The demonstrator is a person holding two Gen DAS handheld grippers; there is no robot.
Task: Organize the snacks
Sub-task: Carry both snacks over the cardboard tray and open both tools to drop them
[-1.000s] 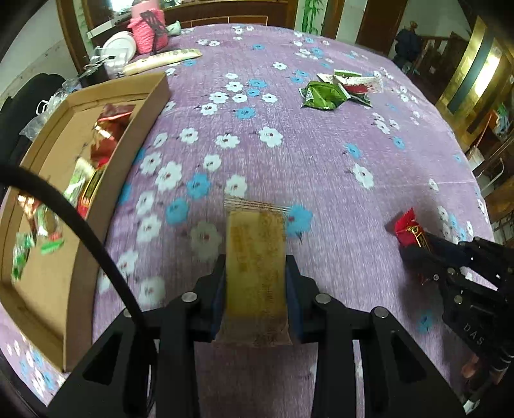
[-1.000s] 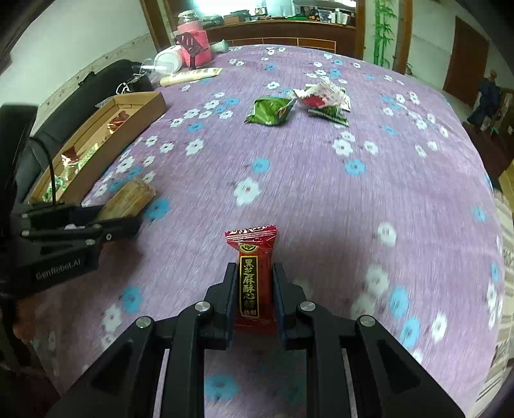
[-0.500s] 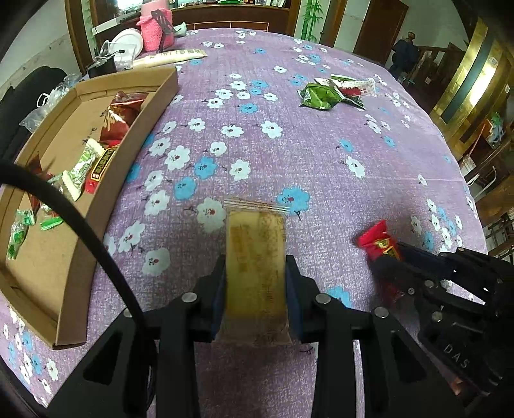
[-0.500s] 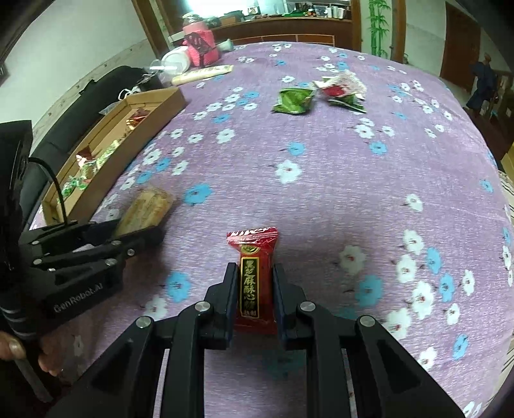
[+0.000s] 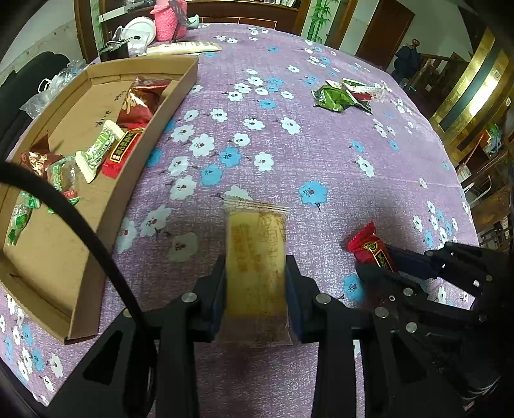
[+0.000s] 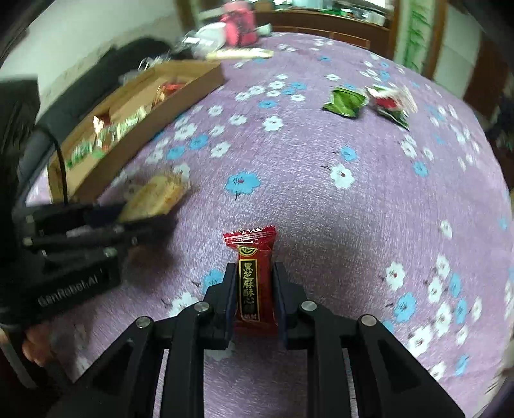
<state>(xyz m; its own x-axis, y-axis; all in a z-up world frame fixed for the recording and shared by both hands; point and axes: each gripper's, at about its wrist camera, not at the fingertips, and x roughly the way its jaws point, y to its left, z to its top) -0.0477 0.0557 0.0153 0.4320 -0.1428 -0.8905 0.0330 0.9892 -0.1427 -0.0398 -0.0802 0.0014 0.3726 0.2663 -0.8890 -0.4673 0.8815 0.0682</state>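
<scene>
My left gripper [image 5: 255, 283] is shut on a yellow cake in a clear wrapper [image 5: 255, 257], held above the purple flowered tablecloth [image 5: 273, 154]. To its right, my right gripper [image 6: 252, 289] is shut on a red candy packet with black and gold lettering [image 6: 252, 273]. That red packet [image 5: 369, 246] also shows in the left wrist view. The cardboard tray [image 5: 135, 167] lies to the left and holds several wrapped snacks. In the right wrist view the yellow cake [image 6: 154, 199] and the left gripper [image 6: 141, 218] sit at the left, near the tray [image 6: 154, 128].
Green and red snack packets [image 5: 343, 96] lie loose at the far right of the cloth. At the table's far end stand a pink knitted item [image 5: 167, 19], a white plate [image 5: 139, 27] and a long pale packet [image 5: 183, 48]. A hand [image 6: 32, 347] holds the left gripper.
Both grippers have shifted left across the cloth toward the cardboard tray, each still holding its snack. The tray now appears closer and fuller in both views.
</scene>
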